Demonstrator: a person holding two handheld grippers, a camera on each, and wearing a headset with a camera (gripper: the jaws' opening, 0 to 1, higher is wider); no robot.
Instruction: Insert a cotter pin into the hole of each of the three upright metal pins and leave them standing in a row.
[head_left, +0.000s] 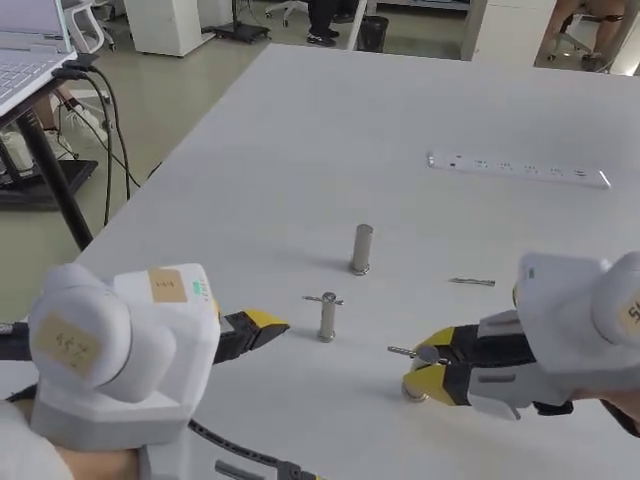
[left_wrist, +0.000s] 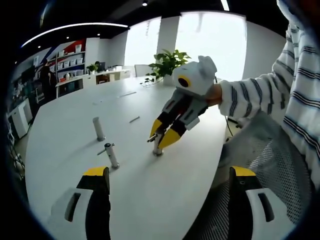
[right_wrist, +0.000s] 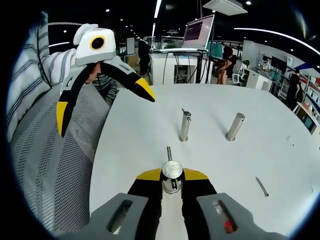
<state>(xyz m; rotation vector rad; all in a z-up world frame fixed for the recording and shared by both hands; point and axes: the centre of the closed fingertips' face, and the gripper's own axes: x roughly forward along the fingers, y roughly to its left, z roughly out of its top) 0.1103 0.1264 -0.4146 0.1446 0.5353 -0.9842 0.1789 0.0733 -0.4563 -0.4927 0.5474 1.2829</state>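
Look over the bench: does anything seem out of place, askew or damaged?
Nothing looks damaged or toppled. One cotter pin lies loose on the table, touching nothing, and the far metal pin stands bare, with nothing through it.

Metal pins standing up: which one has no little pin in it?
The far silver metal pin, its top bare. The middle pin has a cotter pin across it; the near pin, in the right gripper, has one poking out.

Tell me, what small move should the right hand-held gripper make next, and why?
Probably open the right hand-held gripper and back off the nearest pin: its cotter pin already pokes out the far side. The far pin is still bare, and a loose cotter pin lies on the table.
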